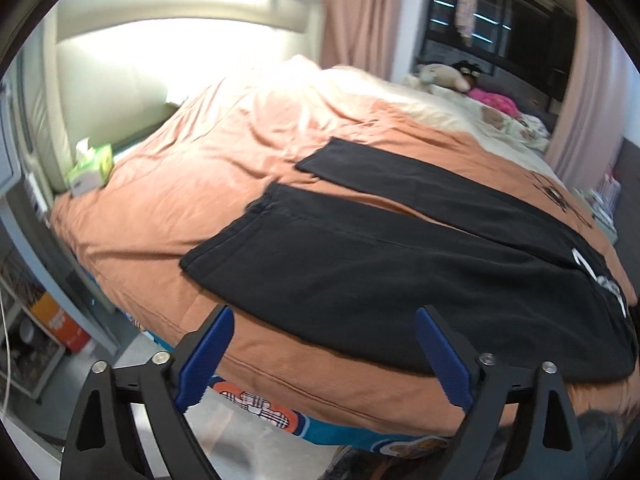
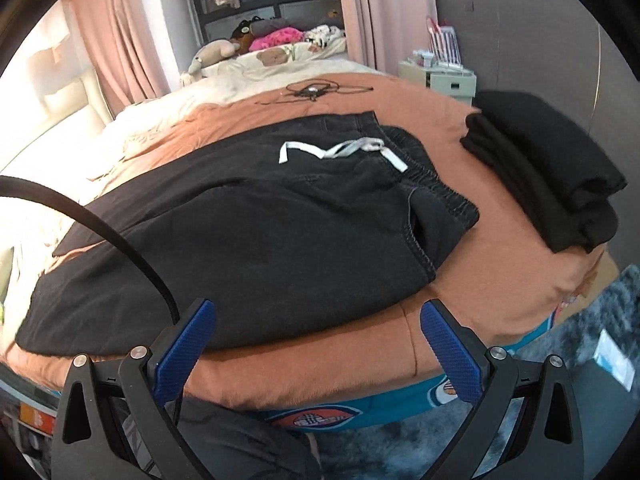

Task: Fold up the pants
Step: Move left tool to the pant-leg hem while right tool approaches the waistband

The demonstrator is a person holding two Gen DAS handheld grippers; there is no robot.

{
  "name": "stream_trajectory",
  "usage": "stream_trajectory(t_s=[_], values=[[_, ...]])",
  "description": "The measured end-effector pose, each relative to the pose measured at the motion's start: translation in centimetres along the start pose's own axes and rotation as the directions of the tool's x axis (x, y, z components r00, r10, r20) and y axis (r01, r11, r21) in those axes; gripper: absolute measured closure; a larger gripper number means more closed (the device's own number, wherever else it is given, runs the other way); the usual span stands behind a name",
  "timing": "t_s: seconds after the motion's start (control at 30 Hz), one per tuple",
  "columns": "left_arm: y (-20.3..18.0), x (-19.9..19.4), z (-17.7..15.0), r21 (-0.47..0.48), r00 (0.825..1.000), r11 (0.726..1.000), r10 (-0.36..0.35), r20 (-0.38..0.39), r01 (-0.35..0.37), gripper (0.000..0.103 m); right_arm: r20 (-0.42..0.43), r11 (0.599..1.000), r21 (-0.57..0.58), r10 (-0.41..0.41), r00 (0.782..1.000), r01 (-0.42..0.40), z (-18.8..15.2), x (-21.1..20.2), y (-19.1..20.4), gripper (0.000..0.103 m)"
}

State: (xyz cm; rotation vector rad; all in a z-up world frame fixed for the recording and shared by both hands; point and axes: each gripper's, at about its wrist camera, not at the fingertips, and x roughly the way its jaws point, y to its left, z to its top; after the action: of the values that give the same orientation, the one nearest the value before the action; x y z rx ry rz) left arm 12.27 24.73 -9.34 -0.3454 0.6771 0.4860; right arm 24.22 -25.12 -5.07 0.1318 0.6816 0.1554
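Pants (image 1: 360, 272) lie spread flat on the orange bedcover (image 1: 240, 152), near its front edge, both legs running out to the left and the waistband (image 2: 432, 184) to the right.

Handling, my judgement: soft, limp fleece-like cloth, light enough for one pinch to lift but sure to sag and drag between two grips. Not slippery, not fragile. I would take it at the edges, one grip on the near leg's cuff (image 1: 224, 248) at the left, one on the waistband's near corner at the right, so the near leg carries over the far one without bunching.

Look, left to right along the bedcover's front edge: near leg's cuff, a little rumpled at its hem; far leg (image 1: 400, 176) lying apart from it, orange showing between them; seat and pocket seam; elastic waistband with a pale drawstring (image 2: 340, 152) lying loose across the front. Black throughout, slightly faded.

To the right of the waistband, on the same bedcover, sits a stack of folded dark clothes (image 2: 540, 176), well clear.

Left gripper (image 1: 324, 320): jaws apart, nothing between them, poised over the bedcover's front edge just short of the near leg. Right gripper (image 2: 316, 316): jaws apart, empty, just short of the seat's near hem.
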Motion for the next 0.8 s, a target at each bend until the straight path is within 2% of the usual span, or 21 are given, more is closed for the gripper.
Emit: stream_trajectory(t_s=[0.13, 0.2, 0.3, 0.37, 0.47, 0.7, 0.8], values=[[2.3, 2.4, 0.2, -0.062, 0.999, 0.998, 0.021, -0.042, -0.024, 0.021, 0.003, 1.0, 0.012, -0.006, 1.0, 0.006, 1.0, 1.1, -0.6, 0.003], [3.2, 3.5, 0.2, -0.088, 0.998, 0.996, 0.024, -0.066, -0.029, 0.03, -0.009, 1.0, 0.025, -0.003, 1.0, 0.003, 1.4, 1.8, -0.9, 0.011], [4.5, 5.0, 0.3, -0.137, 0.995, 0.99, 0.013, -0.1, -0.026, 0.036, -0.037, 0.998, 0.061, 0.033, 0.999, -0.03, 1.7, 3.0, -1.7, 0.022], [5.2, 5.9, 0.2, -0.164, 0.993, 0.986, 0.011, -0.114, -0.029, 0.039, -0.044, 0.997, 0.069, 0.038, 0.998, -0.035, 1.8, 3.6, -2.2, 0.023], [6.4, 7.7, 0.2, -0.213, 0.989, 0.977, -0.015, -0.145, -0.016, 0.049, -0.054, 0.997, 0.075, 0.037, 0.998, -0.033, 2.1, 4.7, -2.9, 0.023], [8.0, 10.8, 0.5, -0.282, 0.98, 0.959, -0.027, -0.199, -0.031, 0.049, -0.092, 0.99, 0.136, 0.049, 0.995, -0.036, 1.6, 6.4, -4.6, 0.023], [8.3, 11.7, 1.0, -0.286, 0.98, 0.957, -0.02, -0.199, -0.038, 0.049, -0.103, 0.987, 0.154, 0.057, 0.993, -0.04, 1.4, 6.9, -5.2, 0.023]])
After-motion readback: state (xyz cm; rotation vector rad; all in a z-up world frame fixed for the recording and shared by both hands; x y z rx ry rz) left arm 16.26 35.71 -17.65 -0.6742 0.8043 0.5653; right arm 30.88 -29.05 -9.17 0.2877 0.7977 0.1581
